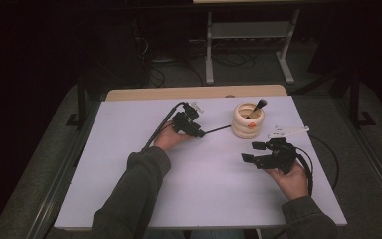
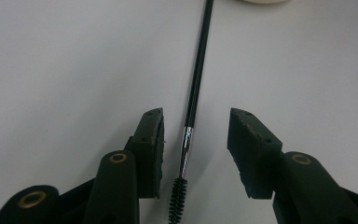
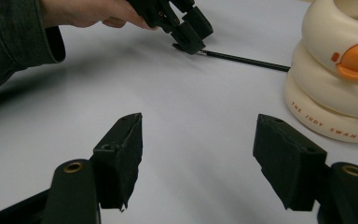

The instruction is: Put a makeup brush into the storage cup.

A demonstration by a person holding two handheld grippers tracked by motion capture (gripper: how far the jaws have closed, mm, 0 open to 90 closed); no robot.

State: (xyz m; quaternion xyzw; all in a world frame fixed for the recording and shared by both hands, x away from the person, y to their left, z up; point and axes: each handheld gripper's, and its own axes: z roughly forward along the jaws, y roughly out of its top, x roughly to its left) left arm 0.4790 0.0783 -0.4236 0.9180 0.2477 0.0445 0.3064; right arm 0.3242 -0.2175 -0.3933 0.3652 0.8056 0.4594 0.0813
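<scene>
I have the left gripper (image 2: pixel 195 154) down over the thin black brush (image 2: pixel 196 88) lying flat on the table (image 1: pixel 129 149). The brush sits between the left fingers (image 2: pixel 151 149), nearer the left-hand one as that gripper's own camera sees it, and neither pad is pressing on it, so the fingers are apart with the brush in the gap. Its long axis runs straight out ahead of the fingers, crossing the line on which they close: the bristly spiral end lies back toward the gripper's body, the metal collar sits level with the pads, and the handle runs forward toward the cream stacked-ring pot (image 1: pixel 247 122).

My left hand (image 1: pixel 166 141) rests low on the table, gripper tipped down and forward. The right gripper (image 1: pixel 258 152) is well apart from the brush, its fingers wide with nothing between them, held level beside the pot. The left is plainly the nearer one; I judge a squeeze at the collar should do.
</scene>
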